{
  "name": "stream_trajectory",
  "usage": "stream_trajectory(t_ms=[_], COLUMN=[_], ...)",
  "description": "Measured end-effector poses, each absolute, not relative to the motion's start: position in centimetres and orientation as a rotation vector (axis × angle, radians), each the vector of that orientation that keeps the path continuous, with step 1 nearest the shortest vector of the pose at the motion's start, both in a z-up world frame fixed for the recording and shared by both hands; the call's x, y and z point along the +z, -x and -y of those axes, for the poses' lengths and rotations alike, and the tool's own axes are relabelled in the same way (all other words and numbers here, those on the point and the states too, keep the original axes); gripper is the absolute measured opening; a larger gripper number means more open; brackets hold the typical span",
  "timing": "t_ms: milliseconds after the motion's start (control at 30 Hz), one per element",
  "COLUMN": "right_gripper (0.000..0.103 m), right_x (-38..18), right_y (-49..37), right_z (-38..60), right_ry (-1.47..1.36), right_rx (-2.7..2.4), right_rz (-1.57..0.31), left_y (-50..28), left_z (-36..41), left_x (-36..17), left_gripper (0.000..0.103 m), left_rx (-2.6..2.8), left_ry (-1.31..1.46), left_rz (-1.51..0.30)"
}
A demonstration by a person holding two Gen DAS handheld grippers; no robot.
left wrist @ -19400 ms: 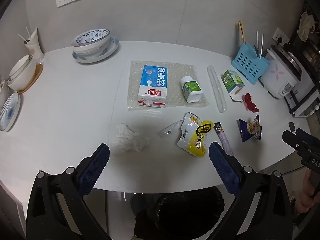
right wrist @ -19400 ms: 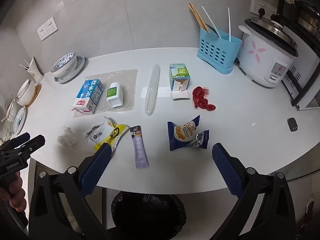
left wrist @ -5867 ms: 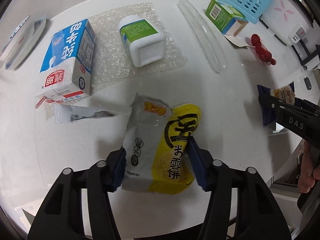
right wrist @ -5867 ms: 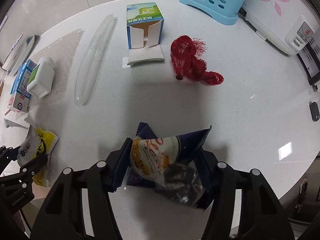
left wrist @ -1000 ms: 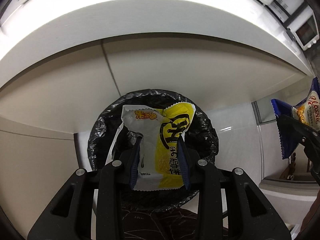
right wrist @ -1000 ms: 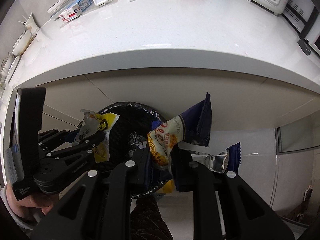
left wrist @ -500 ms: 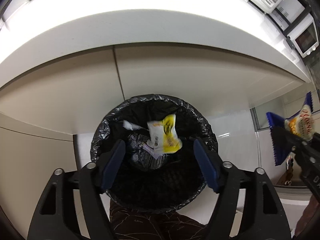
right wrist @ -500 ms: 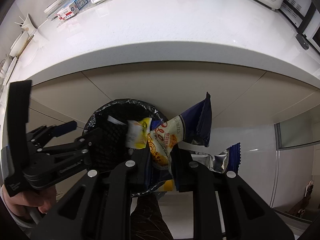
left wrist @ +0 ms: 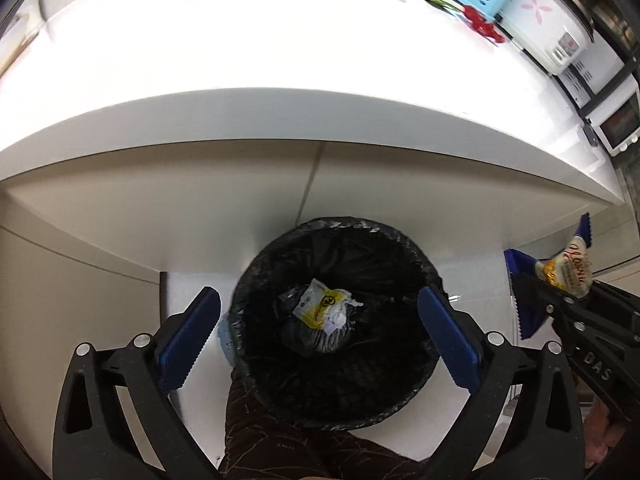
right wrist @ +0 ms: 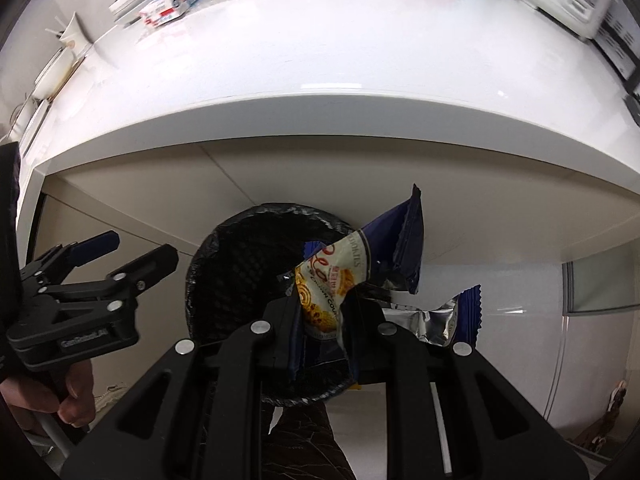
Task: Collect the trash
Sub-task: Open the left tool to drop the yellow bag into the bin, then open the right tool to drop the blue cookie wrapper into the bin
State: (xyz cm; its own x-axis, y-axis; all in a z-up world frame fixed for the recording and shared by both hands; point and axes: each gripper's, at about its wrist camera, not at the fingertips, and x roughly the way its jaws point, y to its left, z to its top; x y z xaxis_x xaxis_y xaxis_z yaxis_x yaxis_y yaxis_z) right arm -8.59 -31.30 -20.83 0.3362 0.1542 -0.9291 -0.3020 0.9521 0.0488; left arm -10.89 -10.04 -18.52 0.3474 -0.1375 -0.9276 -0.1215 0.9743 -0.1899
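Left wrist view: left gripper [left wrist: 318,334] gapes empty over the black-lined round bin [left wrist: 420,376]; right gripper [right wrist: 322,316] pinches a blue crinkly cookie wrapper [right wrist: 340,280] just above its rim, ready for dropping.

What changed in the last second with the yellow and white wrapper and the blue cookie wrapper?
The left gripper opened and let go of the yellow and white snack wrapper, which dropped into the black-lined round trash bin. The right gripper stayed shut on the dark blue cookie wrapper, above the bin.
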Motion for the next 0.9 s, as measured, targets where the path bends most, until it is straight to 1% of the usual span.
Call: stream_trajectory(t_ms=[367, 667, 800, 900], right_gripper=[0.017, 0.017, 0.019, 0.022], right_x=[-23.3, -24.7, -25.1, -25.8], right_y=[7.6, 7.1, 7.0, 6.8], right_z=[26.9, 24.9, 25.0, 24.8], right_ry=[0.164, 0.170, 0.176, 0.189], right_rx=[0.362, 0.374, 0.361, 0.356], right_rz=[-1.230, -1.258, -1.264, -1.273], left_y=[11.6, 11.5, 11.4, 11.4], left_z=[6.1, 4.9, 4.6, 4.5], left_x=[-17.9, -17.8, -17.9, -18.2], left_gripper=[0.097, 0.097, 0.097, 0.097], left_rx=[0.044, 0.049, 0.054, 0.061], left_ry=[0.263, 0.256, 0.260, 0.258], left_rz=[-1.212, -1.217, -1.221, -1.233])
